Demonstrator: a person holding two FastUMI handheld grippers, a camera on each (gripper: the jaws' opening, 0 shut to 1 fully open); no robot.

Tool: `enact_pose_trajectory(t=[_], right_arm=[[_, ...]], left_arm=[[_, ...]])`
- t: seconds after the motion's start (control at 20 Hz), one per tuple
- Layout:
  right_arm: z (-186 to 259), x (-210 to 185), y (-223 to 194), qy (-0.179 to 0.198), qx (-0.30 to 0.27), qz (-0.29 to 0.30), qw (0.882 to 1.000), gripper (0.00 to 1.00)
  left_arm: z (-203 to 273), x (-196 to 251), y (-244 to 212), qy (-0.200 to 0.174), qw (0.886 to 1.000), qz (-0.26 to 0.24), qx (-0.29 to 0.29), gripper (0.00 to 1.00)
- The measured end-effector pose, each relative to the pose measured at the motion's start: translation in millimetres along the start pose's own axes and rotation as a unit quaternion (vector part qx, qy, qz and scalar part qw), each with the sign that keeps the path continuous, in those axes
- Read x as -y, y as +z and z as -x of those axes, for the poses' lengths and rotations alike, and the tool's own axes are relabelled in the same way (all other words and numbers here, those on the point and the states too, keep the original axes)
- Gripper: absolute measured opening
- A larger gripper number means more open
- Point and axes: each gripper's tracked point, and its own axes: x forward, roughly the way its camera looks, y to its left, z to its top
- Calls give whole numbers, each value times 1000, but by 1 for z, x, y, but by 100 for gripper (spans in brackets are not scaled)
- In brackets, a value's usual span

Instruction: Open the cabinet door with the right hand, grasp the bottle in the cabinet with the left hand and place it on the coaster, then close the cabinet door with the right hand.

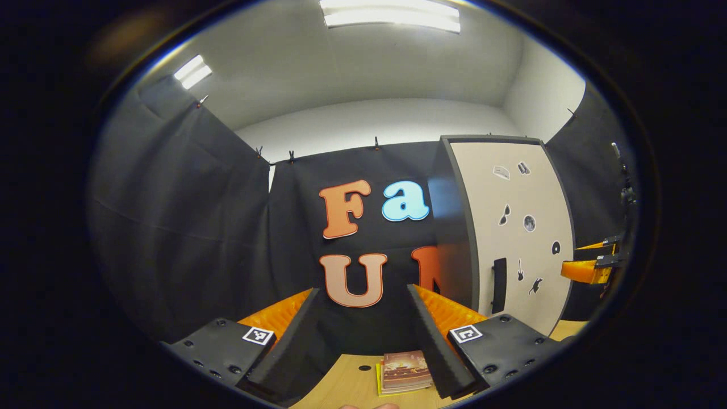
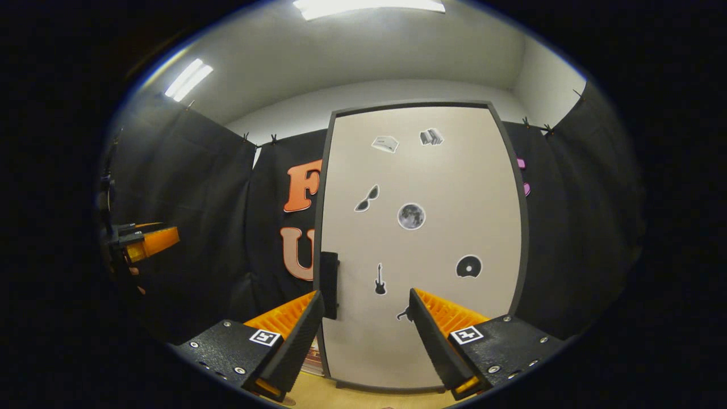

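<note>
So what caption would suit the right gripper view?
Open right gripper faces the closed cabinet door, near its handle.

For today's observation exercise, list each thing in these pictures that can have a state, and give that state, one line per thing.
Cabinet door: shut, handle at its left edge, untouched.
Left gripper: open, holding nothing, raised over the table.
Right gripper: open, holding nothing, facing the door, apart from it.
Books: stacked flat on the table, closed.
Ceiling lights: on.
</note>
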Motion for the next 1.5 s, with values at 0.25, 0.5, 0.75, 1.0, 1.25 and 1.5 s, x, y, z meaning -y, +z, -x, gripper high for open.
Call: enact_pose_trajectory(t=[0.25, 0.5, 0.75, 1.0, 1.25, 1.5], right_arm=[[-47, -21, -35, 21, -50, -15, 998, 93], [-87, -45, -59, 31, -90, -38, 995, 95], [-122, -51, -63, 0, -95, -20, 995, 84], [-146, -46, -78, -37, -111, -20, 993, 73], [-153, -50, -87, -52, -123, -33, 991, 57], [-151, -44, -88, -65, -122, -23, 990, 33]], left_arm=[[2, -42, -32, 25, 1000, 3, -14, 98], [11, -74, -49, 46, 999, 5, -22, 98], [22, -106, -71, 70, 997, 12, -37, 99], [28, -127, -90, 90, 994, 18, -55, 98], [31, -117, -94, 79, 995, 35, -57, 94], [27, -102, -94, 68, 995, 39, -64, 96]])
